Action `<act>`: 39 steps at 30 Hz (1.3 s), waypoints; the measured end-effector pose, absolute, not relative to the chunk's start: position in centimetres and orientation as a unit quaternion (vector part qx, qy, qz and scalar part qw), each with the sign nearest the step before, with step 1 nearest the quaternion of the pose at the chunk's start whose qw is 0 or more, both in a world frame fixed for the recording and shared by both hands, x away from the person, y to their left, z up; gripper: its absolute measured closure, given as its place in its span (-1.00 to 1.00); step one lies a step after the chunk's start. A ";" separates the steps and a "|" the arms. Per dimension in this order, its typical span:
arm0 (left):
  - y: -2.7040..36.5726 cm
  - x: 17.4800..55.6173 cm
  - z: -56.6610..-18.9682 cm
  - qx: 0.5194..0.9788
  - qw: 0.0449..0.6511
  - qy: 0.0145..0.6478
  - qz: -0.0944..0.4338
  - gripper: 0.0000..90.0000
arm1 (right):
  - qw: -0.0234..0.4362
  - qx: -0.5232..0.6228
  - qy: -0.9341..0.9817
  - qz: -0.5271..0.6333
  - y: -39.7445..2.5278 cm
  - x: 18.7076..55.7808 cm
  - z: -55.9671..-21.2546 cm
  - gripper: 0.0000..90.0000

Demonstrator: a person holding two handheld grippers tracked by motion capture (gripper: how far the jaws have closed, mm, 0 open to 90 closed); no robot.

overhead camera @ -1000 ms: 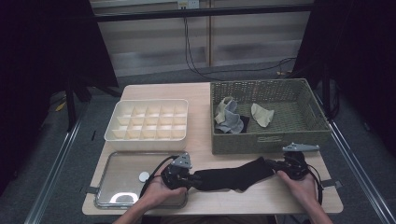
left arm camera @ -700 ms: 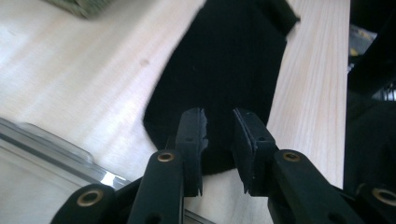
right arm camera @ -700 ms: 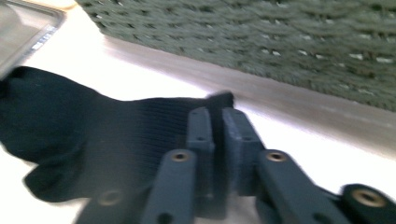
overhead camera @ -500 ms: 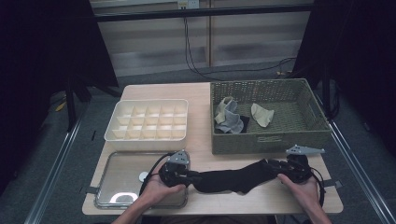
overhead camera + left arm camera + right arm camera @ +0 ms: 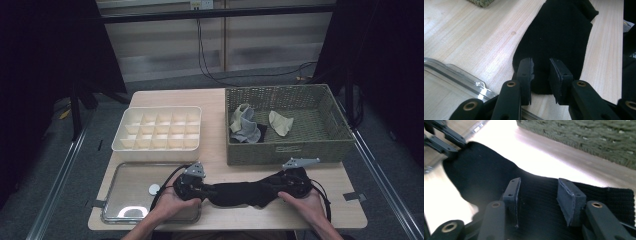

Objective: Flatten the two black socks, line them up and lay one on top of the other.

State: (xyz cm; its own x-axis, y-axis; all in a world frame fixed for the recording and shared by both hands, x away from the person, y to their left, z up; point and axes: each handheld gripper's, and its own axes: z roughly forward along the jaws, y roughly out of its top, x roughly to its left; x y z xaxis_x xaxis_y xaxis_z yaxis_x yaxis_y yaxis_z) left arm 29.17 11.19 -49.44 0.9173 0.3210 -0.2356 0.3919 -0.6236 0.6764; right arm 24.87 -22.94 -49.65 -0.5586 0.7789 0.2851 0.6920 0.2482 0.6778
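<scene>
Lying crosswise, black sock point(image 5: 240, 192) spans released left gripper point(image 5: 199, 190) and right gripper point(image 5: 287, 185).

I see the black sock point(image 5: 242, 192) lying flat and stretched out on the table, its toe end between my left gripper's point(image 5: 541, 72) parted jaws, its ribbed cuff under my right gripper point(image 5: 539, 195).

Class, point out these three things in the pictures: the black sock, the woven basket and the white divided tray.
black sock point(image 5: 240, 192), high view, middle of its length.
woven basket point(image 5: 290, 147), high view, front wall.
white divided tray point(image 5: 156, 148), high view, front rim.
</scene>
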 end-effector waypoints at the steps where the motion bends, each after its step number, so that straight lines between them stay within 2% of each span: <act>1: 11.2 29.2 -49.5 0.898 0.389 0.198 -0.047 0.57 | 0.056 0.467 0.789 0.395 -22.9 24.9 -49.8 0.32; 4: 11.1 29.1 -49.5 0.900 0.384 0.200 -0.047 0.56 | 0.071 0.472 0.788 0.389 -23.1 24.9 -50.0 0.52; 9: 10.9 29.1 -49.6 0.898 0.389 0.200 -0.048 0.55 | 0.081 0.473 0.781 0.401 -23.7 24.6 -50.4 0.65; 13: 10.6 28.9 -49.7 0.893 0.398 0.205 -0.054 0.55 | 0.088 0.475 0.776 0.406 -24.3 24.4 -50.5 0.68; 18: 10.0 28.6 -49.7 0.892 0.401 0.202 -0.057 0.55 | 0.076 0.485 0.773 0.401 -24.8 24.3 -50.3 0.67; 24: 10.2 28.7 -49.3 0.893 0.398 0.202 -0.054 0.47 | 0.076 0.477 0.764 0.428 -24.9 24.2 -49.4 0.52; 26: 10.4 28.7 -49.0 0.891 0.402 0.206 -0.051 0.42 | 0.077 0.474 0.761 0.437 -24.9 24.3 -49.0 0.34; 28: 10.8 28.8 -48.4 0.887 0.408 0.211 -0.042 0.39 | 0.076 0.470 0.761 0.440 -24.7 24.4 -48.9 0.25; 29: 11.1 28.8 -48.1 0.885 0.413 0.213 -0.039 0.35 | 0.080 0.468 0.762 0.440 -24.4 24.4 -48.7 0.11; 30: 11.4 28.8 -47.8 0.882 0.417 0.217 -0.036 0.35 | 0.080 0.468 0.762 0.440 -24.4 24.4 -48.7 0.11; 39: 14.2 28.6 -46.8 0.866 0.433 0.249 -0.009 0.03 | 0.108 0.477 0.754 0.438 -23.6 24.7 -48.2 -0.33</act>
State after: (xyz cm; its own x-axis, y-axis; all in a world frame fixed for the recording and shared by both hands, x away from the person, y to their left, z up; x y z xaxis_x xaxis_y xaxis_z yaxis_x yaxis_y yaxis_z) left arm 28.57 14.18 -46.83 0.8761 0.4232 -0.2308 0.4386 -0.5013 0.7459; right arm 24.69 -23.64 -48.16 -0.5211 0.8142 0.2559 0.6256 0.1604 0.7635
